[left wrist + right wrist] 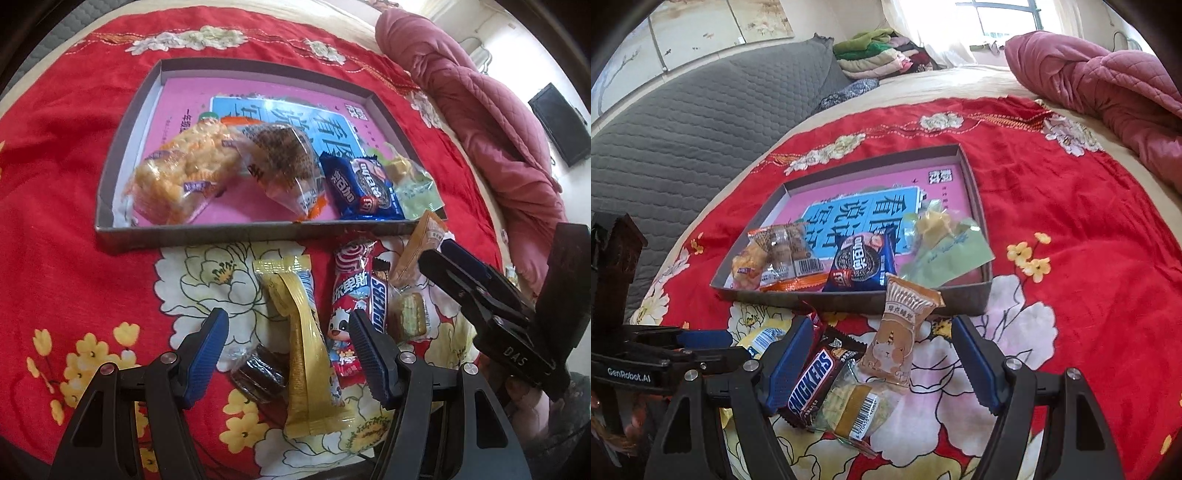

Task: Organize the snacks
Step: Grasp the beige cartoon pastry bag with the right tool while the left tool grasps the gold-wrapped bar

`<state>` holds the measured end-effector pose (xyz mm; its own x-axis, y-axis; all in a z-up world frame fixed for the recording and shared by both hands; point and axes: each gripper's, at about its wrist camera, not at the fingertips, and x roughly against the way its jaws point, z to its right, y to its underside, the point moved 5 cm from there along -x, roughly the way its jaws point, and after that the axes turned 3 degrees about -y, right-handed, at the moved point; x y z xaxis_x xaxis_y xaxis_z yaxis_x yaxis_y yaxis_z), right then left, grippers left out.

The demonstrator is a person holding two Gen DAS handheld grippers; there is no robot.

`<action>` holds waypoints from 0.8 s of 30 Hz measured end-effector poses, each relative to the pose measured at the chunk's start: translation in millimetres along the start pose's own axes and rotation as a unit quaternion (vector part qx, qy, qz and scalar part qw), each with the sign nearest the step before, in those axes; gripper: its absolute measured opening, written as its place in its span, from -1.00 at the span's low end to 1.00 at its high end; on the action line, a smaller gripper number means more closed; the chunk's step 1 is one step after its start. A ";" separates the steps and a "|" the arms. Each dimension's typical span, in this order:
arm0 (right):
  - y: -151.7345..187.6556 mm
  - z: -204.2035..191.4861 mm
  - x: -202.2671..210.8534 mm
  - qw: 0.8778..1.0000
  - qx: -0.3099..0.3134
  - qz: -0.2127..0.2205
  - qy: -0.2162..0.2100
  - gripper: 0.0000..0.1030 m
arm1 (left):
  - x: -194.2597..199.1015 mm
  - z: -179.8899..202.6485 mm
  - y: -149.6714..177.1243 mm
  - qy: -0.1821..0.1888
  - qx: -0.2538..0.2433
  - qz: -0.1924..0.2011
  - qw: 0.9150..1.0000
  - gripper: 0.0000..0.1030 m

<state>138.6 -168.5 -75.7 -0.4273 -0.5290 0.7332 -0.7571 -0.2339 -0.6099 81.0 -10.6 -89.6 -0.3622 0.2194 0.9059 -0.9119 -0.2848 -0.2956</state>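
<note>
Lowering both empty, open-jawed tools: left gripper (290, 354) straddling the gold wrapper (306, 354), right gripper (875, 363) over the Snickers bar (812, 380); close squarely, lift into the tray (255, 230).

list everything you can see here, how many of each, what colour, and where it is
tray: one, grey walls, pink floor, on the red cloth
snacks in tray: four; yellow puffed bar, clear-wrapped brown cake, blue Oreo pack, pale green packet
Snickers bar: one, brown, on cloth before the tray
tan packet: one, leaning on the tray's near wall
gold packet: one, on cloth
red milk-candy packet: one, beside the gold one
dark round biscuit: one, clear wrap
green wafer: one, clear wrap
pink quilt: one, far right
left gripper: open, over the gold packet
right gripper: open, over the Snickers bar
</note>
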 end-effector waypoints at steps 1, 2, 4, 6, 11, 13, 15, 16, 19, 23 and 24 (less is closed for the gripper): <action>0.4 0.3 -3.0 1.000 0.000 -0.003 0.001 0.42 | -1.5 0.6 0.7 0.000 0.000 -0.001 1.000 0.34; 0.7 1.0 -5.5 1.000 -0.001 -0.006 0.002 0.34 | -3.1 1.3 1.6 0.002 0.000 -0.002 1.000 0.34; 1.4 3.3 -10.1 1.000 -0.004 -0.011 0.001 0.28 | -5.0 1.5 2.4 0.003 0.003 -0.002 1.000 0.34; 1.6 5.1 -15.0 1.000 -0.008 -0.016 -0.002 0.18 | -8.2 1.7 2.2 0.004 0.006 -0.006 1.000 0.17; 2.6 3.0 -21.4 1.000 0.000 -0.022 -0.010 -0.17 | -13.1 4.5 0.7 0.007 0.003 -0.007 1.000 -0.04; 3.0 1.7 -22.7 1.000 0.006 -0.024 -0.006 -0.22 | -13.7 7.1 -0.3 0.008 -0.002 -0.006 1.000 -0.17; 2.4 2.6 -24.2 1.000 0.006 -0.026 -0.004 -0.29 | -15.2 8.1 -0.9 0.013 0.000 -0.008 1.000 -0.34; 2.3 3.6 -24.5 1.000 0.004 -0.027 -0.005 -0.37 | -16.0 7.8 -1.2 0.011 0.000 -0.007 1.000 -0.47; 1.2 6.4 -24.4 1.000 -0.003 -0.028 -0.010 -0.43 | -20.4 6.3 -0.2 0.008 -0.001 -0.010 1.000 -0.51; 0.2 5.3 -22.0 1.000 0.001 -0.026 -0.014 -0.53 | -18.3 8.2 -0.7 0.009 -0.003 -0.003 1.000 -0.53; -0.6 4.7 -21.1 1.000 0.002 -0.024 -0.016 -0.53 | -16.1 8.1 -1.5 0.012 -0.002 -0.001 1.000 -0.55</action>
<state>150.4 -161.1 -92.2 -0.3743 -0.5420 0.7524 -0.7750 -0.2626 -0.5748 89.8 -21.3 -101.3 -0.3656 0.2420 0.8988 -0.9132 -0.2801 -0.2960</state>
